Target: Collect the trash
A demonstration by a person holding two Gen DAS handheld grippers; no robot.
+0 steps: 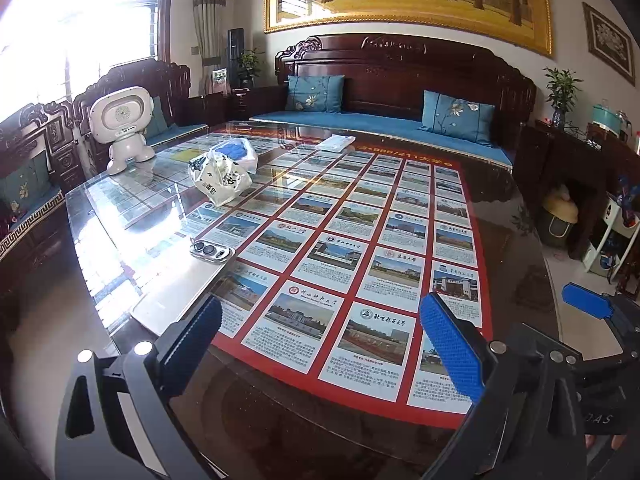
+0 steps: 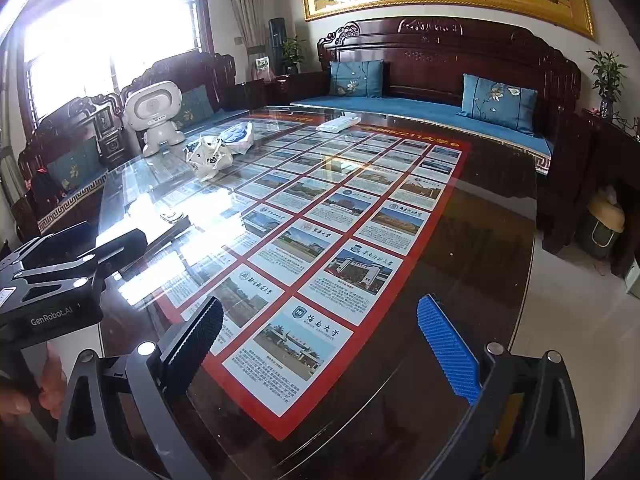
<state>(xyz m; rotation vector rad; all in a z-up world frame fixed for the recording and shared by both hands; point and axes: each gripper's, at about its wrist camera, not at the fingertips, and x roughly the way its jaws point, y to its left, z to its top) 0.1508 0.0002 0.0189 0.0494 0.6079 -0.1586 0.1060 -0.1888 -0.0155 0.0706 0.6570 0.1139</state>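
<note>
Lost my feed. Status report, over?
Left gripper open, empty. Right gripper open, empty. White bag far across table, untouched. Phone lies near the path.

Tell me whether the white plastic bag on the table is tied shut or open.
Cannot tell for sure. The white plastic bag sits crumpled and bunched at its top on the glass table, but no knot or opening shows clearly in either view.

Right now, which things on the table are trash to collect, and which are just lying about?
Likely trash:
white printed plastic bag
clear bag with blue contents

Lying about:
white robot toy
phone
flat white packet; could be trash, cannot tell
</note>
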